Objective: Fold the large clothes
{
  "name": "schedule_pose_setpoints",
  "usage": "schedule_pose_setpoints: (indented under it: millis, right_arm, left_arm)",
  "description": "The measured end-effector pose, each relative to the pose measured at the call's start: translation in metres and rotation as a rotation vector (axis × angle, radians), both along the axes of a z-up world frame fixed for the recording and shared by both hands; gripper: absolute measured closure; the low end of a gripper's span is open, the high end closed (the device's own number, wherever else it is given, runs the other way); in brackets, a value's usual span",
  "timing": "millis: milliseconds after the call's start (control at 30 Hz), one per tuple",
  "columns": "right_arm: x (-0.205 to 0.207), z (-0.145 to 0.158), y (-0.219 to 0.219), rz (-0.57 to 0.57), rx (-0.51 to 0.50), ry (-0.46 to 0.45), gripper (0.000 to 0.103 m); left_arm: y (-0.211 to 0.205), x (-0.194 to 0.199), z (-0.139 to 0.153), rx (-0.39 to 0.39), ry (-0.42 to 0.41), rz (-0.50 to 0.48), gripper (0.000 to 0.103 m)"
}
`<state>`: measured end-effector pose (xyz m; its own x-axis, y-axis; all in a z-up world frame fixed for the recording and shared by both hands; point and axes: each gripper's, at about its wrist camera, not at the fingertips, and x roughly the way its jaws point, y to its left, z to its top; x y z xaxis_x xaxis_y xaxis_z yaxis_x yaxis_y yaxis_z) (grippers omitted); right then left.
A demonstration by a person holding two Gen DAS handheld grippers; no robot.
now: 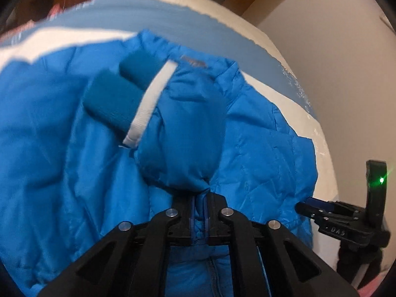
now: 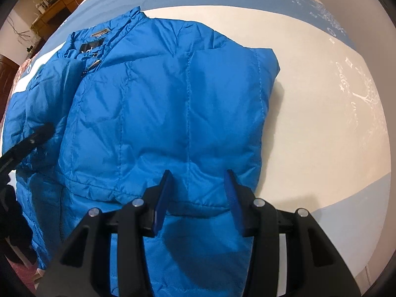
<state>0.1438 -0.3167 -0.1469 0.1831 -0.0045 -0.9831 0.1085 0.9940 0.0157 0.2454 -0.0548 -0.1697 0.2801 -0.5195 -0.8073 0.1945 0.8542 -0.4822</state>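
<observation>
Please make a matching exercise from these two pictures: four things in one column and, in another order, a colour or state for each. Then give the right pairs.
Things:
1. left gripper
2. right gripper
3. cuff band on the jacket
4. bed cover

Colours or states:
A. cream with pale blue areas
B. jaws apart above the fabric
C. white
D. shut on a bunched fold of blue fabric

Pairs: 1-D, 2-B, 3-C, 4-A

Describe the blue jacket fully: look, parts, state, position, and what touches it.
The blue jacket is a puffy, quilted, shiny-shelled garment lying on a white-and-blue bed cover. Its collar with a dark label and zipper points away; one side is already folded over the front. The left gripper has its jaws shut on a bunched piece of sleeve. The right gripper stands over the hem, jaws open.
</observation>
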Motion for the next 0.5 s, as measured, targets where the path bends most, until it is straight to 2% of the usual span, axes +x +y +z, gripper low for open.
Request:
schedule_pose_setpoints:
  millis: [100,133,200,267,400,500]
  right_arm:
    - [0.001,0.000,0.000,-0.001,0.000,0.003,0.059]
    - [0.002,0.001,0.000,-0.002,0.005,0.001,0.059]
    - [0.003,0.006,0.001,-0.005,0.032,-0.004,0.059]
    - [0.005,0.012,0.009,0.005,0.049,-0.015,0.059]
    - [0.016,0.028,0.032,0.047,0.102,-0.037,0.053]
    - [0.031,0.039,0.058,0.096,0.149,-0.046,0.047]
  left_arm:
    - [0.005,-0.004,0.006,-0.015,0.027,0.012,0.095]
    - [0.006,-0.007,0.013,0.004,0.028,0.013,0.091]
    - [0.009,-0.015,0.030,0.049,0.015,0.012,0.089]
    - [0.015,-0.024,0.049,0.064,-0.022,0.007,0.080]
    - [0.030,-0.038,0.081,0.205,-0.108,0.021,0.077]
    - [0.046,-0.036,0.087,0.268,-0.129,0.056,0.073]
